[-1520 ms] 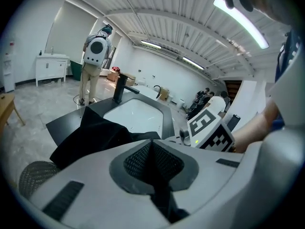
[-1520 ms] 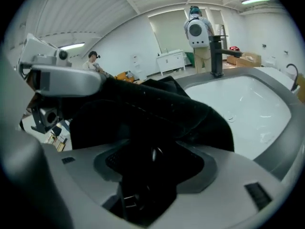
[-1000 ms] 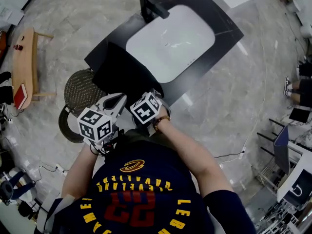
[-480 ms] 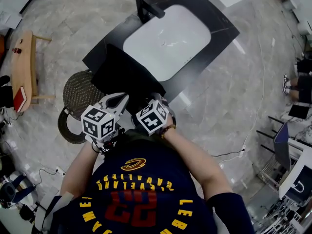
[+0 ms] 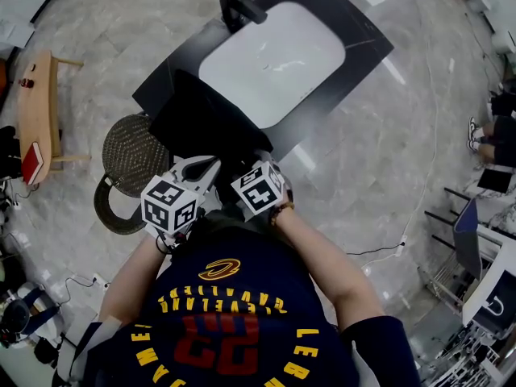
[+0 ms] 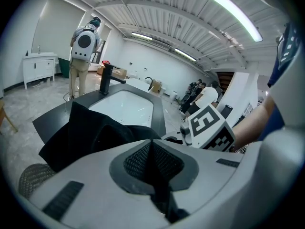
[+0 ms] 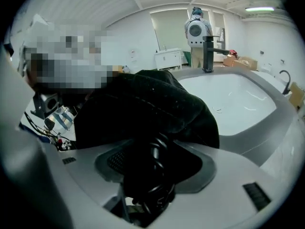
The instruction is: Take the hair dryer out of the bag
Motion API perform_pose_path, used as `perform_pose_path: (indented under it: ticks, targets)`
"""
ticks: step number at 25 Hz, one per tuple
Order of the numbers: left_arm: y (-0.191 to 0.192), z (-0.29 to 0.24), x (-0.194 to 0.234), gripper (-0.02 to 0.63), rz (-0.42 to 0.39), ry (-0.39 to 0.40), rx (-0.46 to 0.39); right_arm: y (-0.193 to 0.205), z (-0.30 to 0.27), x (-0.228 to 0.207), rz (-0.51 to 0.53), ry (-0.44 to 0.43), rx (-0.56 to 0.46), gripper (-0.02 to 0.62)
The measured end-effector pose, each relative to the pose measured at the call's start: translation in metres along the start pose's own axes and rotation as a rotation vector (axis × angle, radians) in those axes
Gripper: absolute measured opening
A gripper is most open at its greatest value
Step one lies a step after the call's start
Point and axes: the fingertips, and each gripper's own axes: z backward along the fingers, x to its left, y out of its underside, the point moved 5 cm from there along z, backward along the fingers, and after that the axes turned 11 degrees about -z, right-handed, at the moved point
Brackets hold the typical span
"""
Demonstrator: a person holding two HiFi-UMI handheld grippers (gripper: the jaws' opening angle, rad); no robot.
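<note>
Looked like a large open lab or studio hall, not a home: freestanding black table (image 5: 367,45) with white basin (image 5: 274,63) and black tap (image 5: 238,2) on pale marble floor (image 5: 379,151), ribbed ceiling (image 6: 157,18) with strip lights (image 6: 233,13), loose cables (image 5: 379,255), white cabinet (image 6: 38,68), people standing (image 6: 85,51) and seated (image 6: 195,92).

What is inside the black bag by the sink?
Only a black coiled cord shows, running from the black bag into the right gripper's jaws. The dark fabric covers the rest; no hair dryer body is visible.
</note>
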Motion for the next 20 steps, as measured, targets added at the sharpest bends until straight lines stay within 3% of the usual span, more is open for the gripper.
perform_pose_path:
  ticks: [7,20]
  targets:
    - [0.005,-0.002,-0.004,0.014,0.012,-0.026,0.009,-0.004,-0.021,0.006,0.048,0.002,0.135,0.229]
    - [0.014,0.002,0.003,0.014,0.041,-0.072,-0.001,0.022,0.022,0.003,0.03,0.05,0.179,0.227]
